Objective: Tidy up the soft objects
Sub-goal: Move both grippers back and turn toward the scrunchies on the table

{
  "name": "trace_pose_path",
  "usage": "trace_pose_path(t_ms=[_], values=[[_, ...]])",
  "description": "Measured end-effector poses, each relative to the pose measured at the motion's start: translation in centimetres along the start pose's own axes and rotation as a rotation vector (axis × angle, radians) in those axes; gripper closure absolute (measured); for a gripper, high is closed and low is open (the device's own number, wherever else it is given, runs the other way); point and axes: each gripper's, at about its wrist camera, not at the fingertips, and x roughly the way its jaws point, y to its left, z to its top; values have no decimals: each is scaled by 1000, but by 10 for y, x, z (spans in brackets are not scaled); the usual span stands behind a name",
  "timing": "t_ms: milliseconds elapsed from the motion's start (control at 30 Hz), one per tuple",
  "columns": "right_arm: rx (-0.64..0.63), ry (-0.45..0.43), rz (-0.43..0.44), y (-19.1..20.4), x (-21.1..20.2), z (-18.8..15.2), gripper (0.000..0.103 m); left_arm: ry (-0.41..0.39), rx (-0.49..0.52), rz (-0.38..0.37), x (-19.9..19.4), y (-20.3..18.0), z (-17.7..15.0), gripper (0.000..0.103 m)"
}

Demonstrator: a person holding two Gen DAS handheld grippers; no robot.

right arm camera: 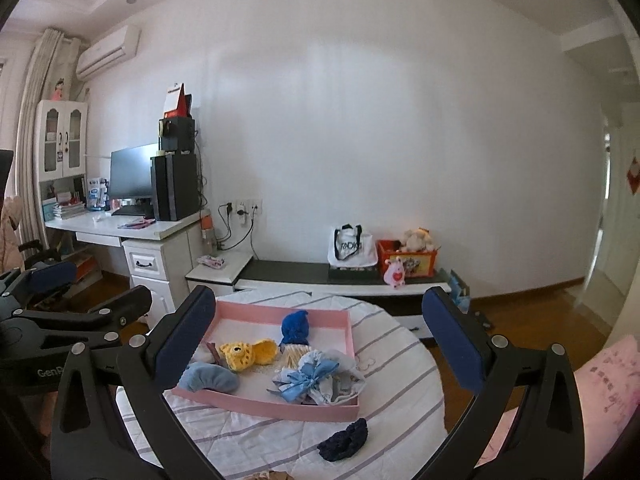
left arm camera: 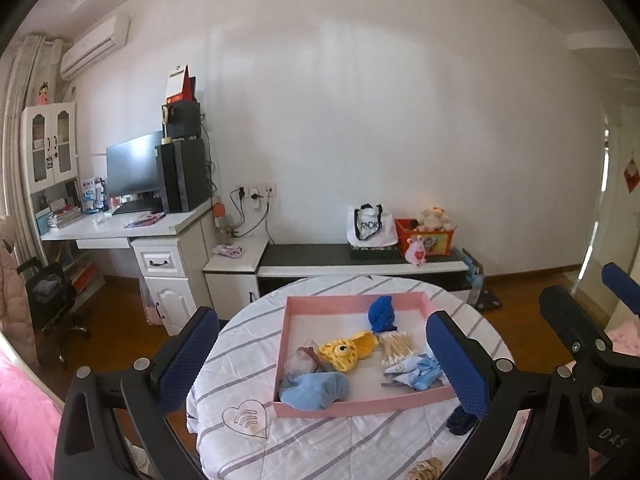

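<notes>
- Pink cardboard tray [right arm camera: 276,402] sits on a round table under a striped cloth [right arm camera: 400,360]; it already holds a blue knitted piece [right arm camera: 295,326], a yellow crocheted toy [right arm camera: 236,356], a pale blue pouch [right arm camera: 208,378], a light blue bow [right arm camera: 306,376] and a bundle of cotton swabs [left arm camera: 396,346].
- Outside the tray, a dark navy scrunchie [right arm camera: 344,440] lies on the cloth just beside the tray's near right corner, and a tan braided thing [left arm camera: 426,468] shows at the table's near edge, partly cut off.
- Both tools hover above the table, well short of any item: the left gripper [left arm camera: 326,356] has its jaws spread wide with nothing between them, and so does the right gripper [right arm camera: 320,344].
- Likely next step: picking up the scrunchie, which the right gripper is nearer to.
- Risks, as I judge them: the fingers could pinch the loose cloth along with the scrunchie and drag the tray; a shallow grip on such a squashy thing could slip out midway; a drop onto the crowded right side could knock the bow over the low rim.
</notes>
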Motion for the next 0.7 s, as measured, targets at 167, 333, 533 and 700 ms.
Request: trace_pose_path(t_ms=[167, 333, 533, 700], values=[[-12, -15, -1, 3, -6, 1, 0, -7, -2, 10, -1, -2, -4, 0], [-11, -15, -1, 3, -8, -1, 0, -6, 5, 20, 3, -5, -4, 0], [-9, -12, -6, 3, -8, -1, 0, -2, 9, 23, 5, -6, -5, 0], [-6, -10, -9, 2, -7, -1, 0, 0, 11, 24, 4, -4, -5, 0]])
